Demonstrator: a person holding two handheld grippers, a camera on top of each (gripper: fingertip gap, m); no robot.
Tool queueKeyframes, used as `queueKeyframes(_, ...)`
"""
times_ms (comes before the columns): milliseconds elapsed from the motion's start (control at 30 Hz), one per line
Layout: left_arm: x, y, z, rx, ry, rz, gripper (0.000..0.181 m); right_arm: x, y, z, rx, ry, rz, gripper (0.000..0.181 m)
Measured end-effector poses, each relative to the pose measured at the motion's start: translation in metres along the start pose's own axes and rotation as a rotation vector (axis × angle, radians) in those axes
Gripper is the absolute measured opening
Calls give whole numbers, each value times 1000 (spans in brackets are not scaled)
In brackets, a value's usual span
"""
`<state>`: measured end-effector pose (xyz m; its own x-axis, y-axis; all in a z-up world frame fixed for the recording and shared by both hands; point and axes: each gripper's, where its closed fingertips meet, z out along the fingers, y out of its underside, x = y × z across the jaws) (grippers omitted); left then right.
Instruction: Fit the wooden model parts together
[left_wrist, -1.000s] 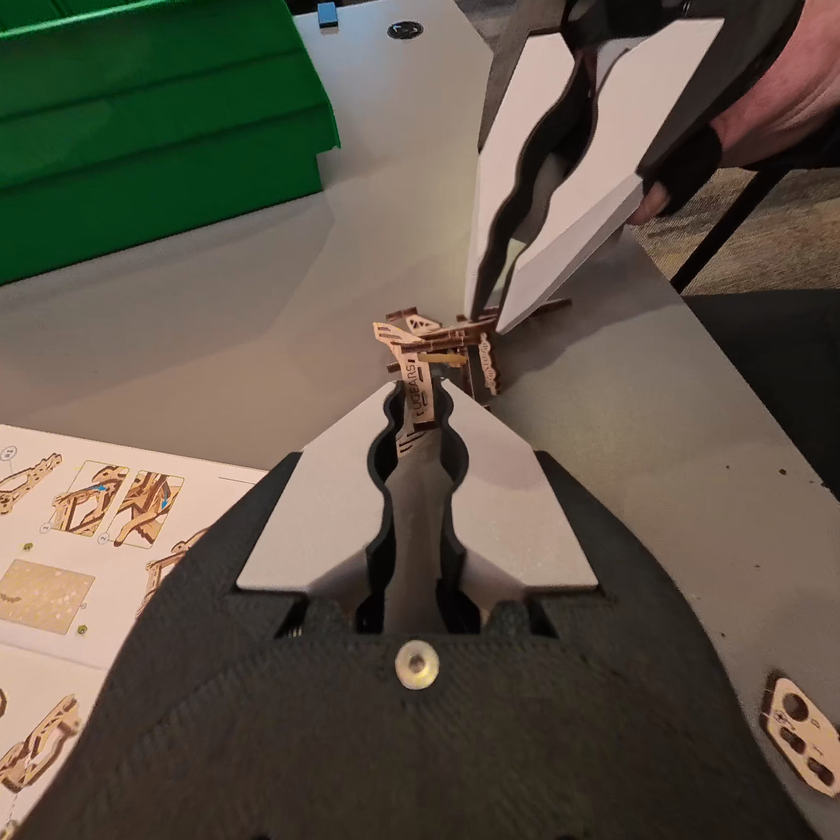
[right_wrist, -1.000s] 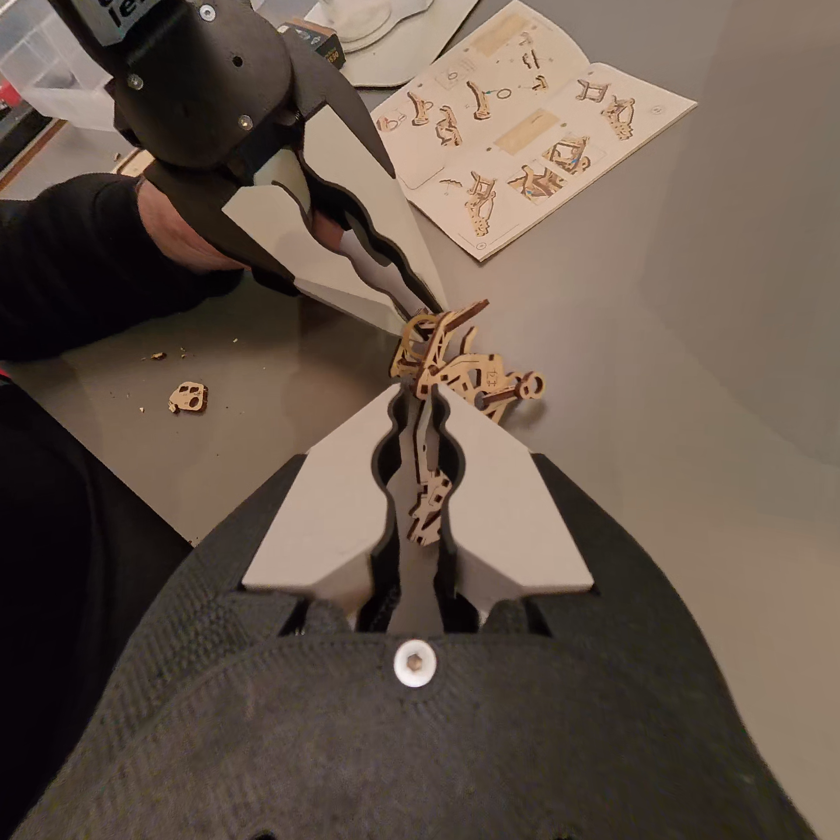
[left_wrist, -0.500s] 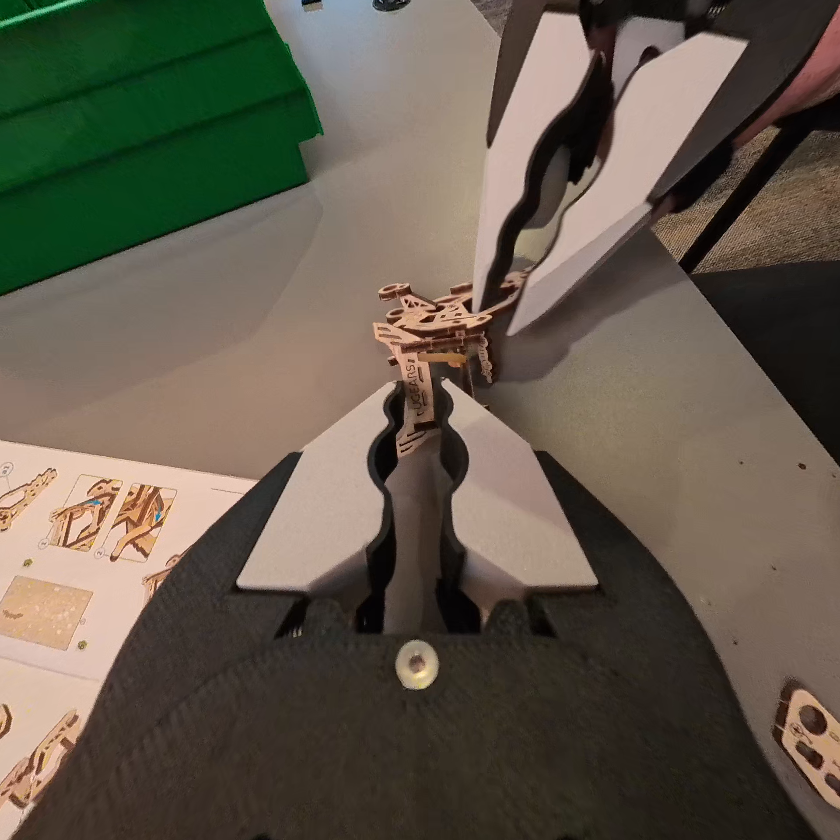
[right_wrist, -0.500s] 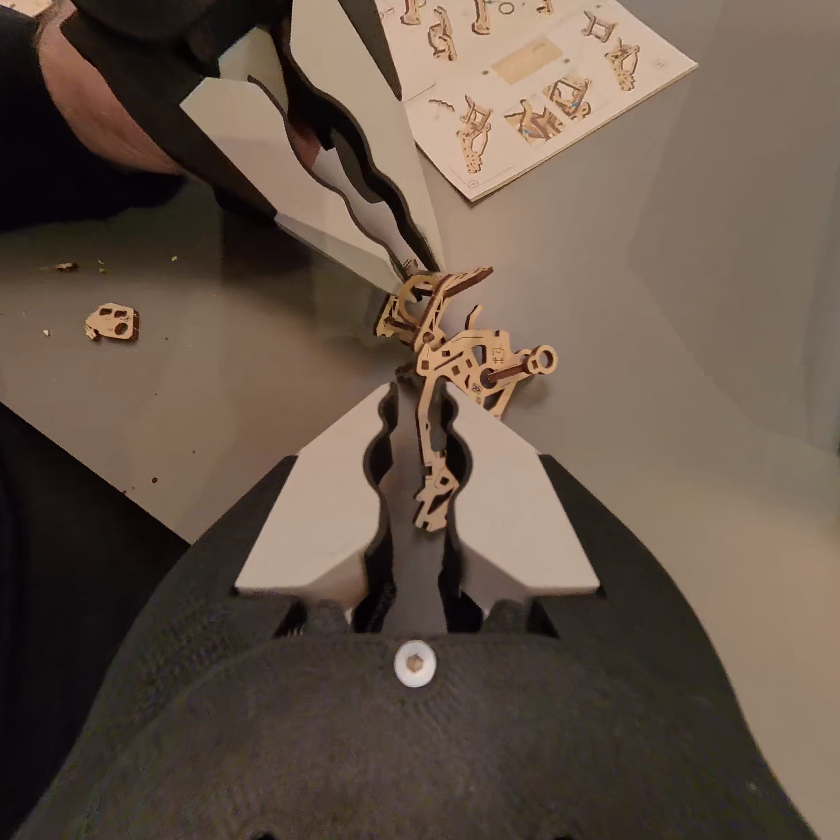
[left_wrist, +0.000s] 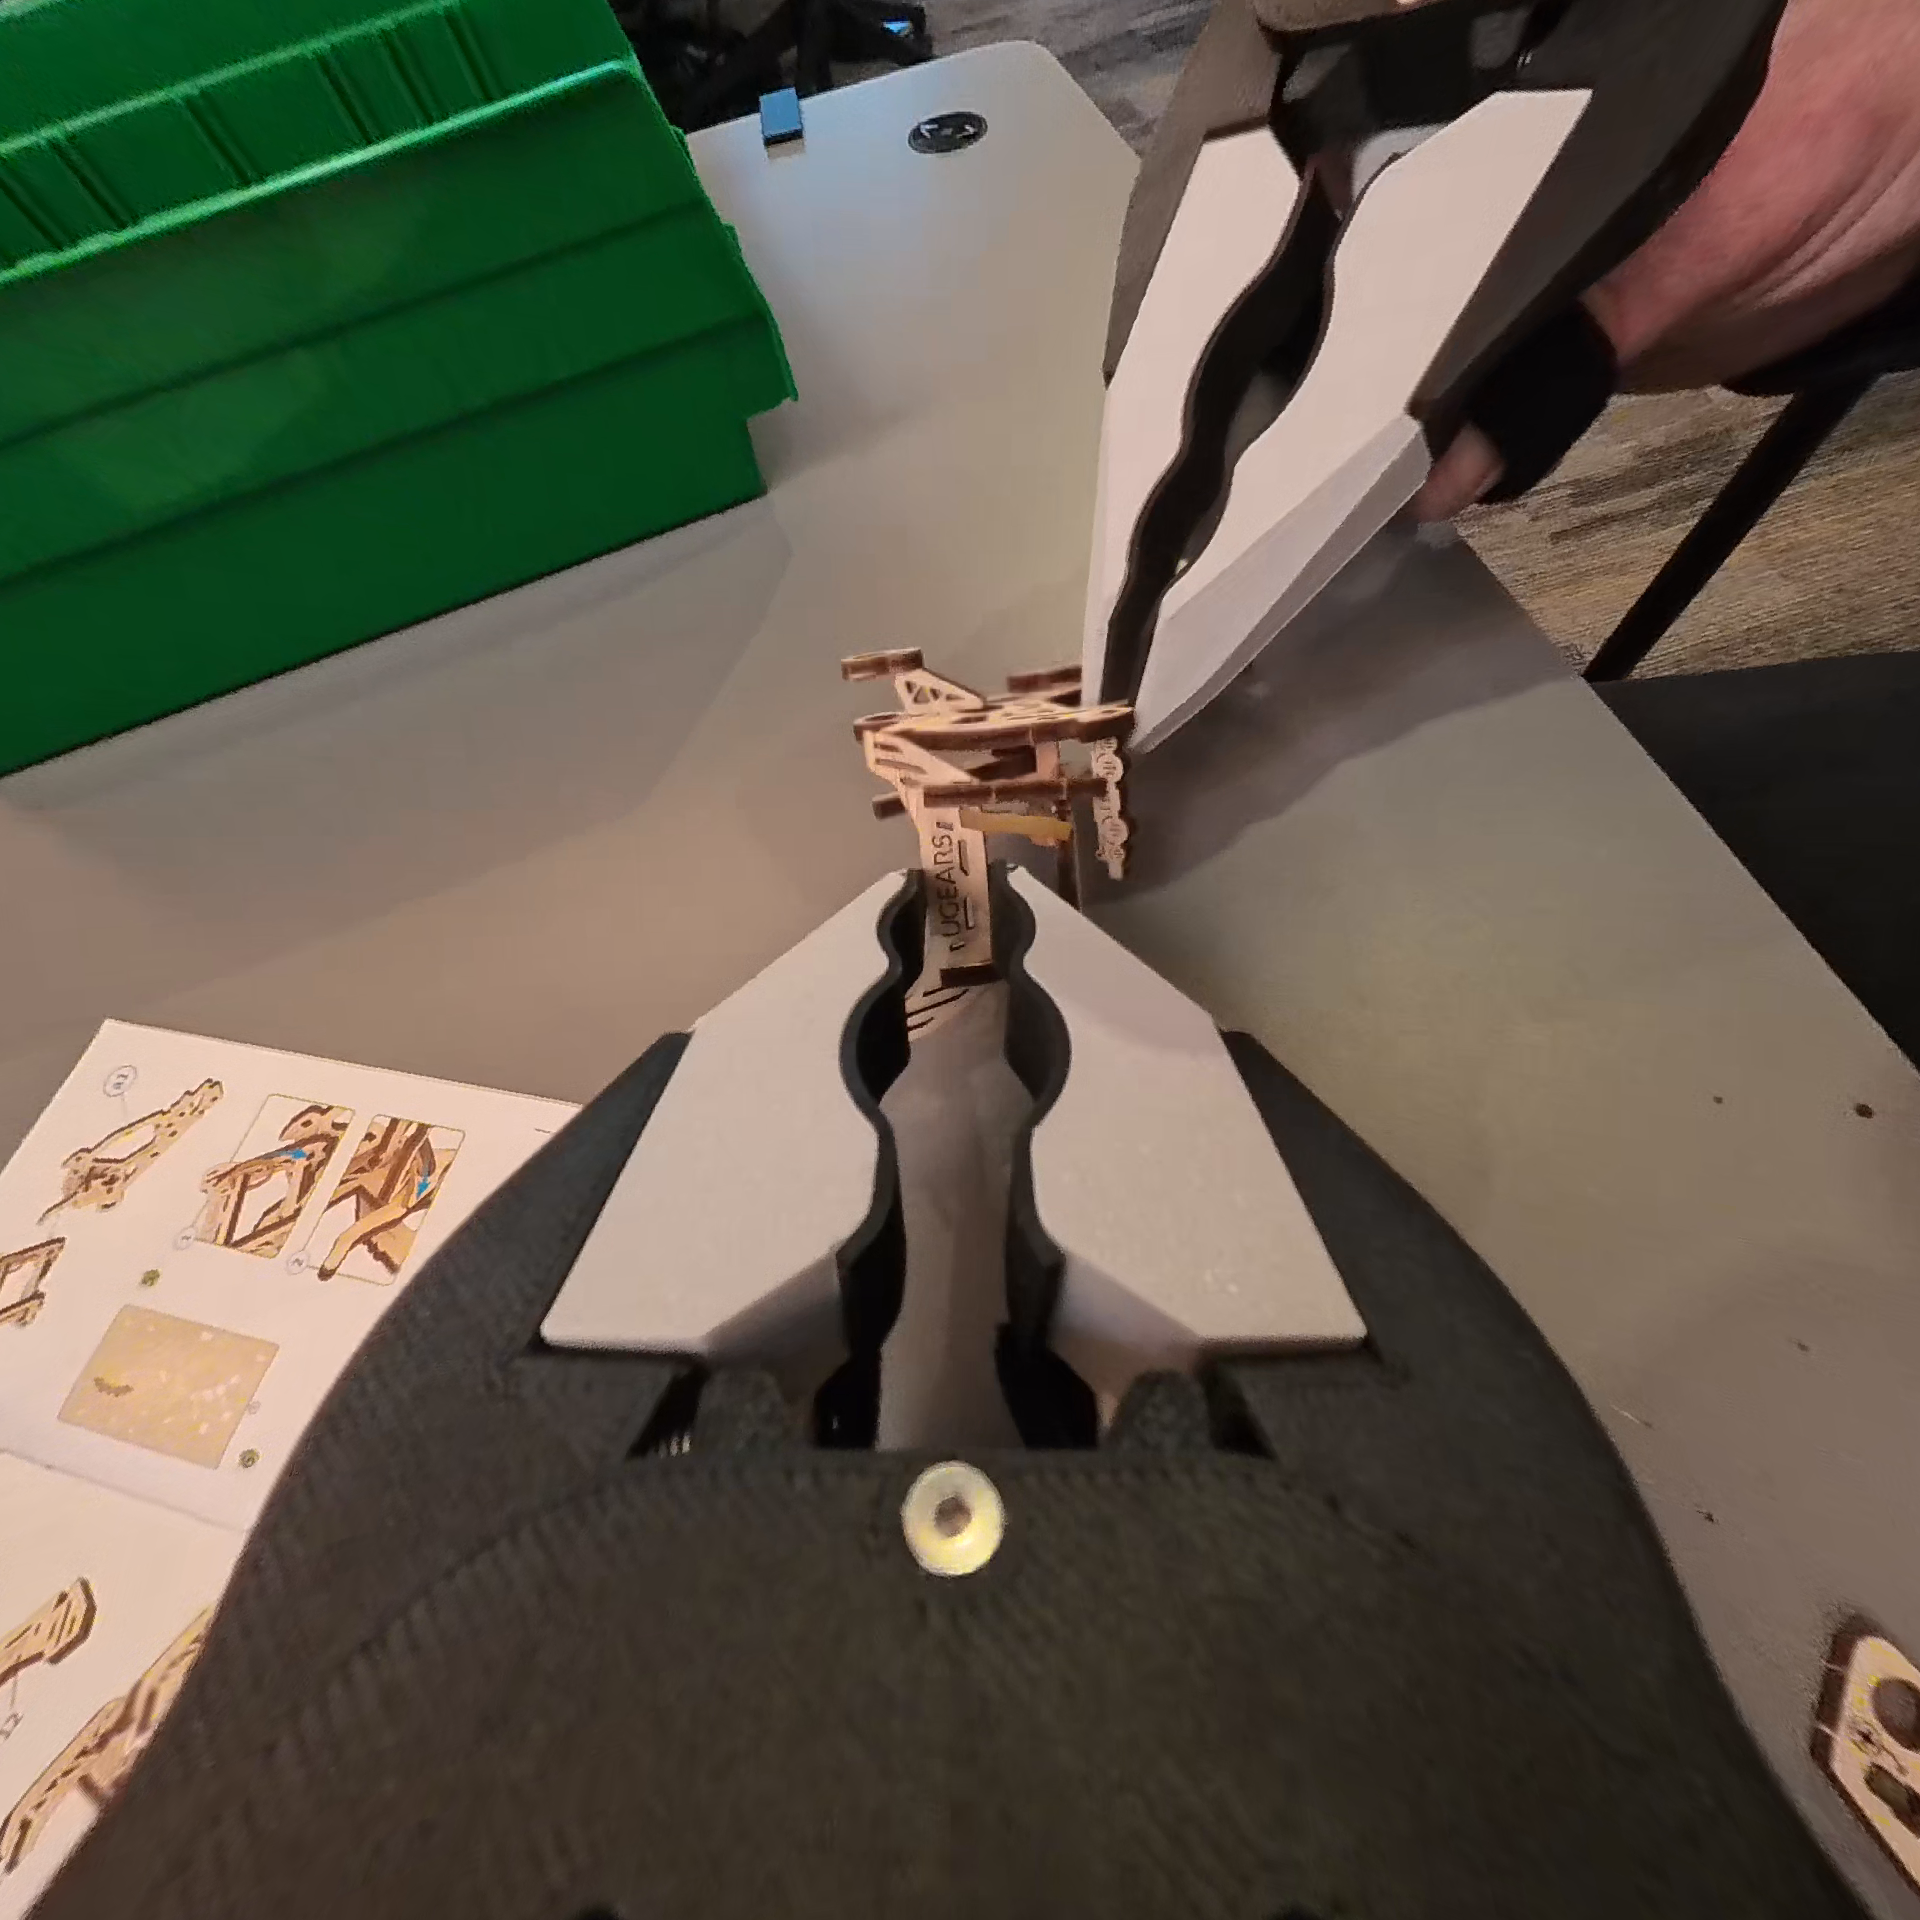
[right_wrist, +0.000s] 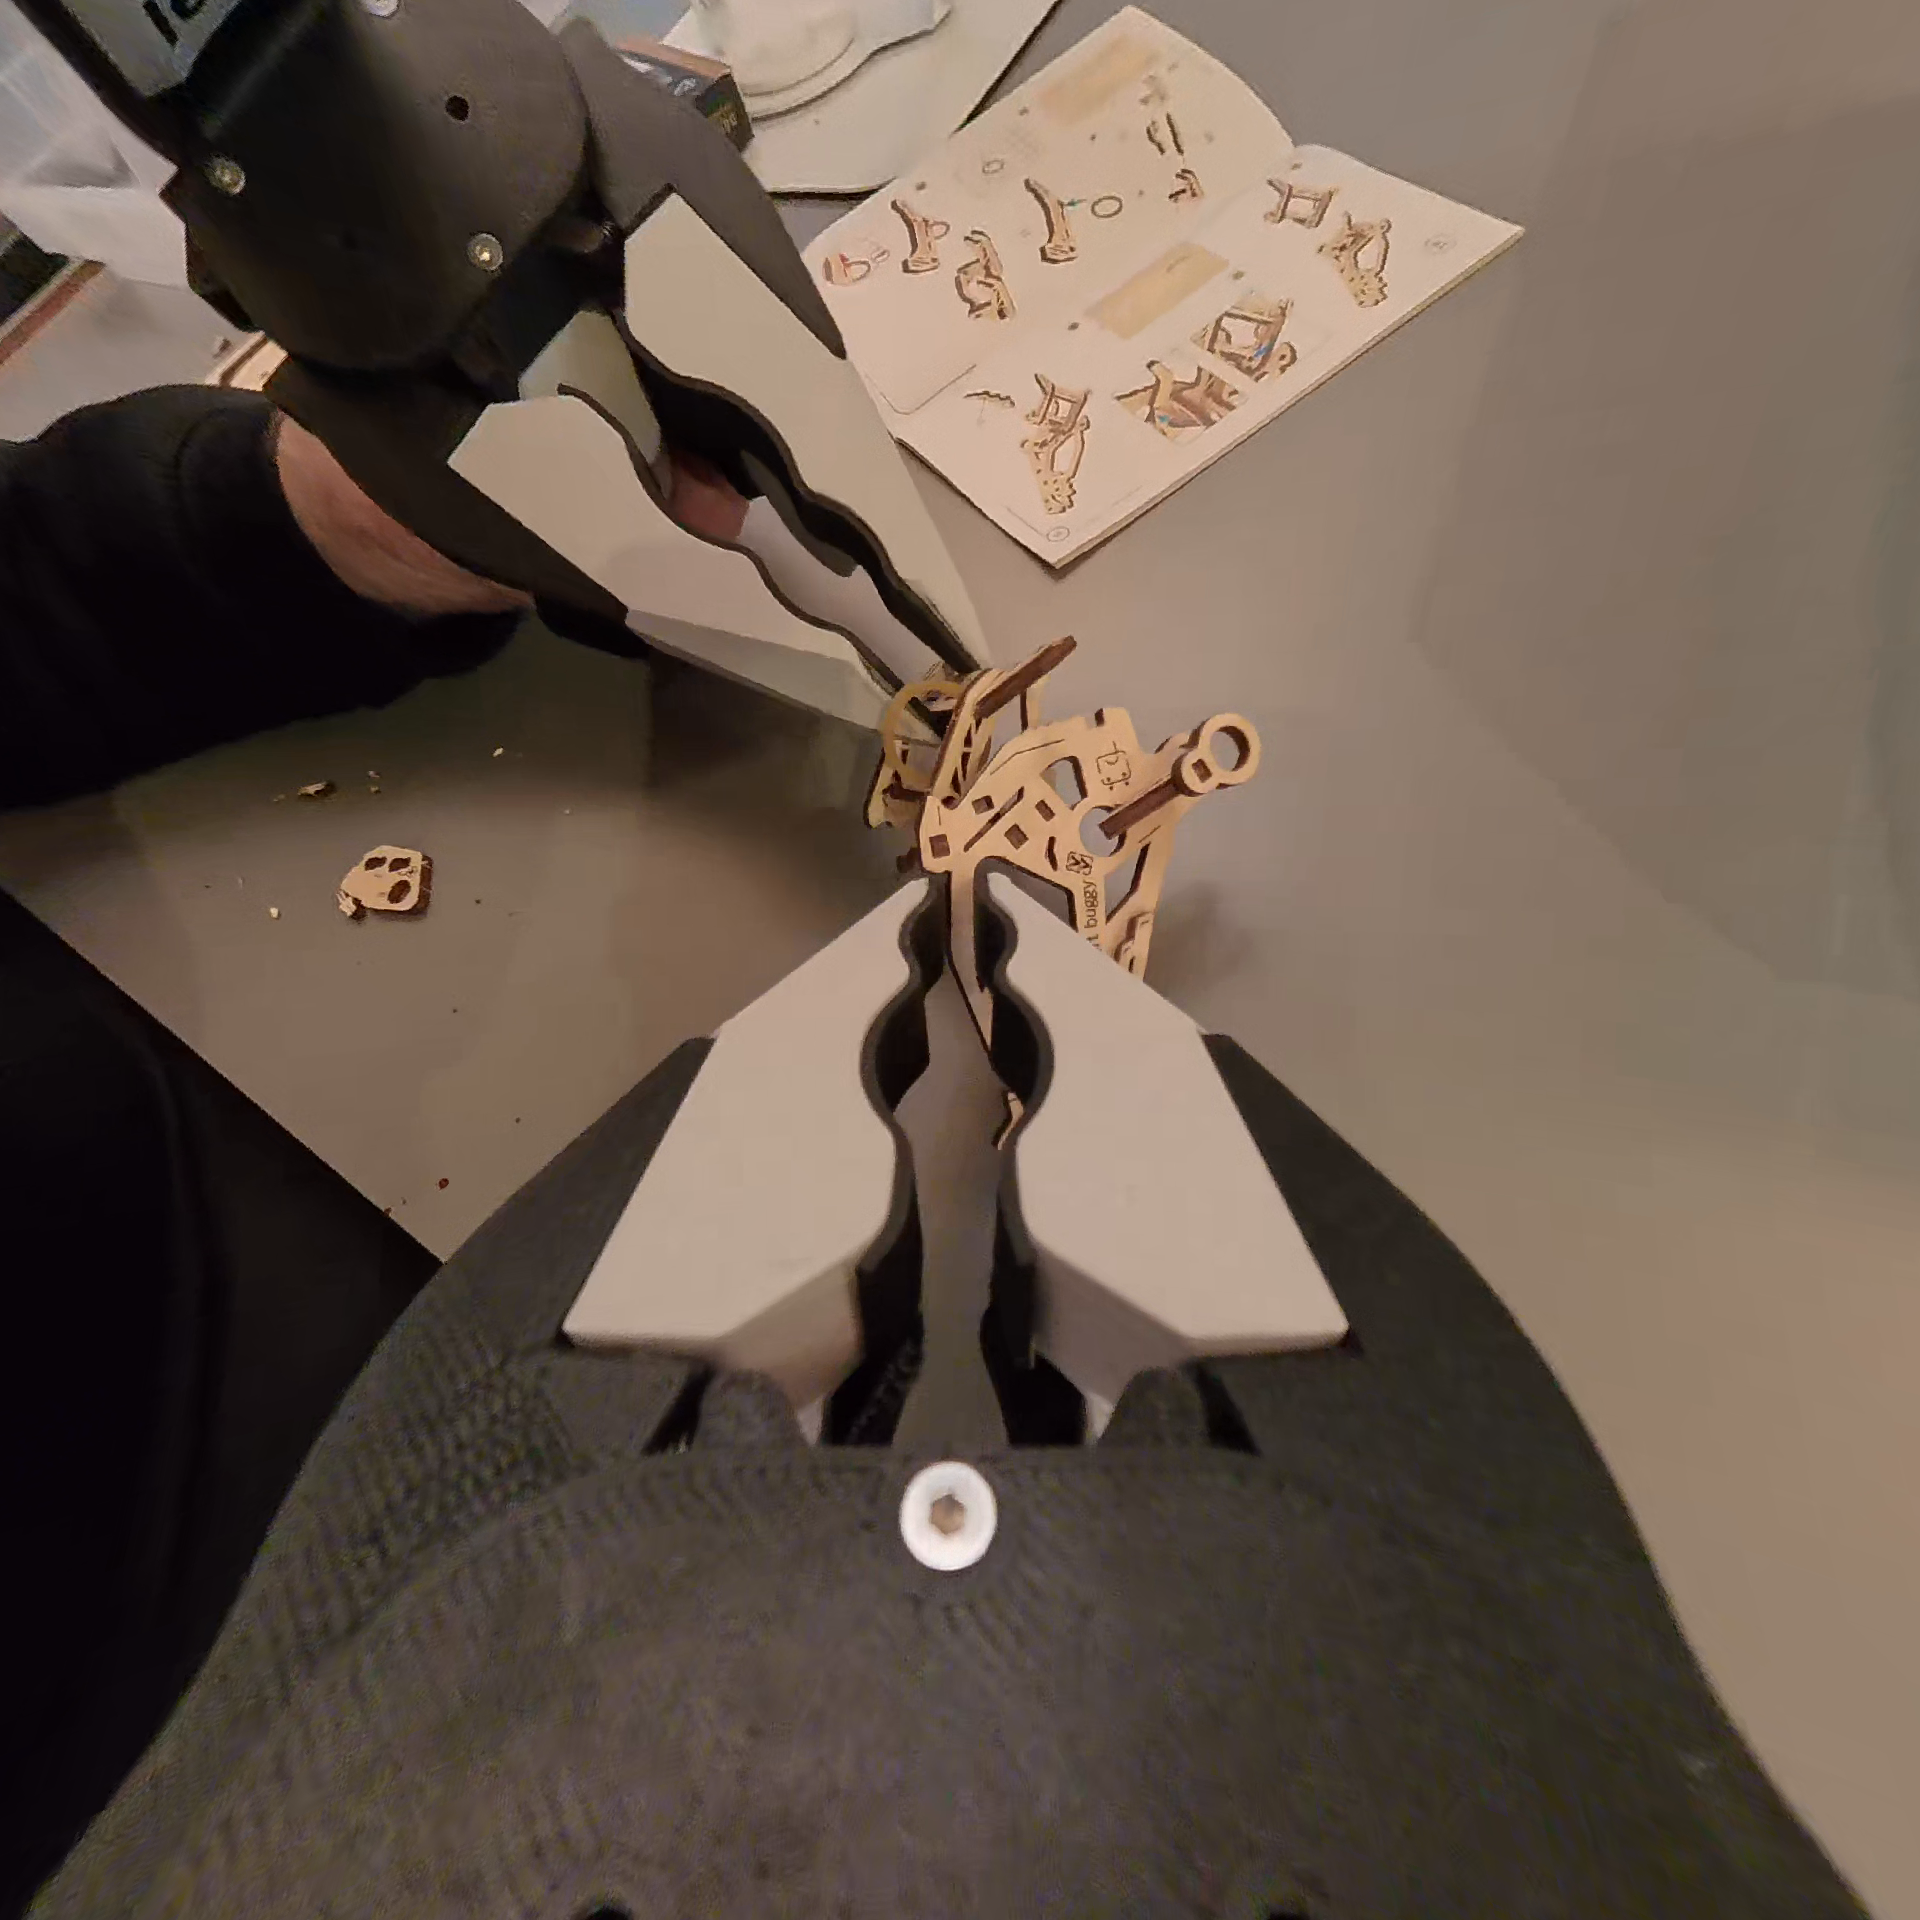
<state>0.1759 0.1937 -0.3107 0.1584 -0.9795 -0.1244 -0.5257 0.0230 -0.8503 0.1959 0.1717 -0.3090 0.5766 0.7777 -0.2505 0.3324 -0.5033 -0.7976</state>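
Above the grey worktop (left_wrist: 1403, 1039) your left tool (left_wrist: 961, 914) and right tool (right_wrist: 961, 914) each pinch the wooden model (right_wrist: 1049, 810) from opposite ends. Twist either wrist and a thin slotted part could snap, or slip free.

Dim, warm indoor light, soft shadows, wide-angle bending at edges, slight blur near corners.
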Motion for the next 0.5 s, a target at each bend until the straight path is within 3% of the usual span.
queueKeyframes(133, -3, -11, -2, 62, -19, -52, 10, 4, -4, -1, 23, 31, 30, 1)
queueKeyframes(500, -7, -9, 2, 34, -97, 14, 10, 3, -8, -1, 24, 46, 15, 1)
